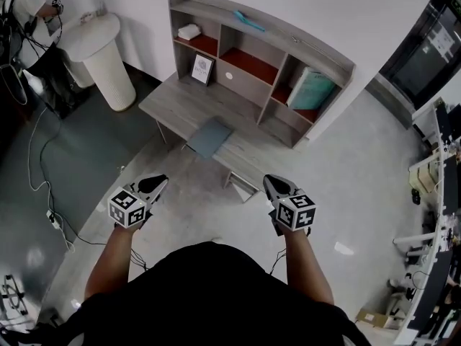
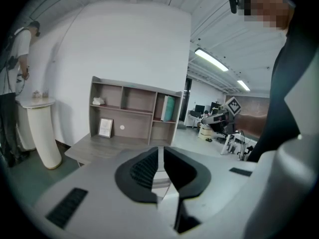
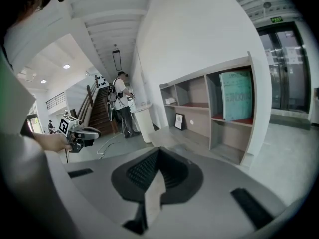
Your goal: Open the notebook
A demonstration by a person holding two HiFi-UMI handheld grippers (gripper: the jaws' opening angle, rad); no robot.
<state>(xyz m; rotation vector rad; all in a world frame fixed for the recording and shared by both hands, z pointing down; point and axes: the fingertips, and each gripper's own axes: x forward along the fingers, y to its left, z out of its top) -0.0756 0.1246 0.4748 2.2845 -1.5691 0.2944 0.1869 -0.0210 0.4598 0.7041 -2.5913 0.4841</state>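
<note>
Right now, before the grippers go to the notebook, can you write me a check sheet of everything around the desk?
Surface: grey wooden desk with a shelf unit along its back.
Job's things: grey-blue notebook, closed, lying flat near the desk's front edge.
Clutter: framed picture standing on the desk; teal book upright in the right compartment.
Grippers: left gripper and right gripper both short of the desk, jaws together, nothing between them.
Cables: power strip with white leads on the floor at the left.
Surroundings: white round stand; a person beside it.
</note>
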